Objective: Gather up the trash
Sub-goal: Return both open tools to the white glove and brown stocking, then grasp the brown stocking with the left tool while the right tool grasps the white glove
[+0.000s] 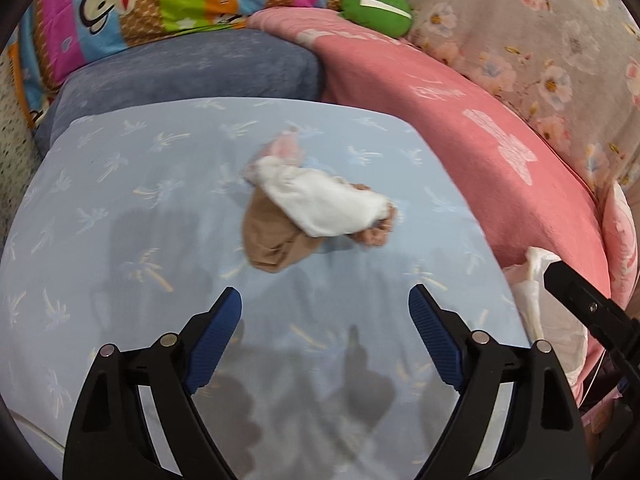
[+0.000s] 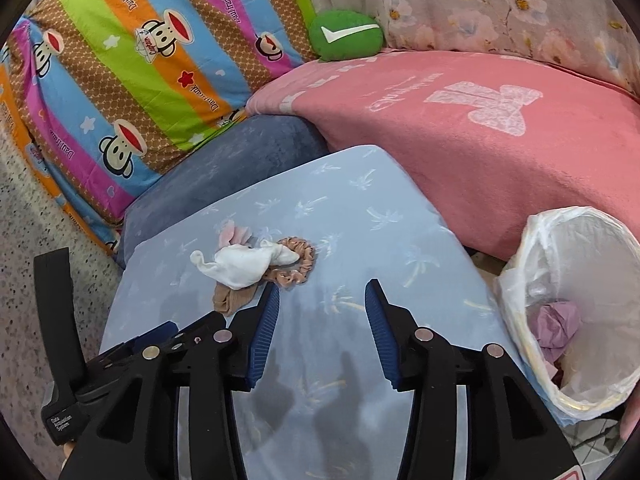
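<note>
Both claws, left (image 1: 325,340) and right (image 2: 322,330), apart and empty; "Captain" and "Daul frank" on striped monkey pillow (image 2: 132,76); lined bin (image 2: 576,304) right.

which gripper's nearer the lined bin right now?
Right. The right gripper hovers open over the blue cushion with the bin just off its right finger. The left gripper, also open, sits further left, beyond the right one.

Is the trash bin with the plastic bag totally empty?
No, the trash bin has a crumpled purple scrap lying inside its white plastic liner, seen in the right wrist view.
</note>
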`<state>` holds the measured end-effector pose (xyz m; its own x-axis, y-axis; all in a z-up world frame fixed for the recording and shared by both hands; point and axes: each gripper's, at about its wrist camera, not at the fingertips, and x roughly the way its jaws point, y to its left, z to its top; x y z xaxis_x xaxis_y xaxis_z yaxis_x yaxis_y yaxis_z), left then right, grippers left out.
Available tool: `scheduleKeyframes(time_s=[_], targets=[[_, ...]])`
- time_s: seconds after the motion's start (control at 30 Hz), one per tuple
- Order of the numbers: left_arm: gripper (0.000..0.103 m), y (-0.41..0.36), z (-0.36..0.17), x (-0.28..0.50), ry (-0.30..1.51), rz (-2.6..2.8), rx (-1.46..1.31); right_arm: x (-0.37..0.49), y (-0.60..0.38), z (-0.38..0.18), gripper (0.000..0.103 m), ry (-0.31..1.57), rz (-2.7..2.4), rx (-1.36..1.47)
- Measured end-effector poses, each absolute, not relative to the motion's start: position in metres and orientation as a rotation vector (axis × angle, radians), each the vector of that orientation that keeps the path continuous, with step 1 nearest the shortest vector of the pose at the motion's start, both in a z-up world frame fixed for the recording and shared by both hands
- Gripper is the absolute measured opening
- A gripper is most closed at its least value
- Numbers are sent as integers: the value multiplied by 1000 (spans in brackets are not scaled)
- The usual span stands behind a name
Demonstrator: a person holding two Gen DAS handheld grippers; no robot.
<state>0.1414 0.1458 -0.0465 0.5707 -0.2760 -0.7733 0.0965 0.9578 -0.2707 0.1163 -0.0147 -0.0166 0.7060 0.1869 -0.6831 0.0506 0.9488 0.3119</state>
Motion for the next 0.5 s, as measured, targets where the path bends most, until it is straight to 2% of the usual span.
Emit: scheduleKeyframes(time_s=[0.5], targets=[[82, 193, -70, 176, 965, -160, -245, 210, 45, -65, 46, 893, 169, 389]])
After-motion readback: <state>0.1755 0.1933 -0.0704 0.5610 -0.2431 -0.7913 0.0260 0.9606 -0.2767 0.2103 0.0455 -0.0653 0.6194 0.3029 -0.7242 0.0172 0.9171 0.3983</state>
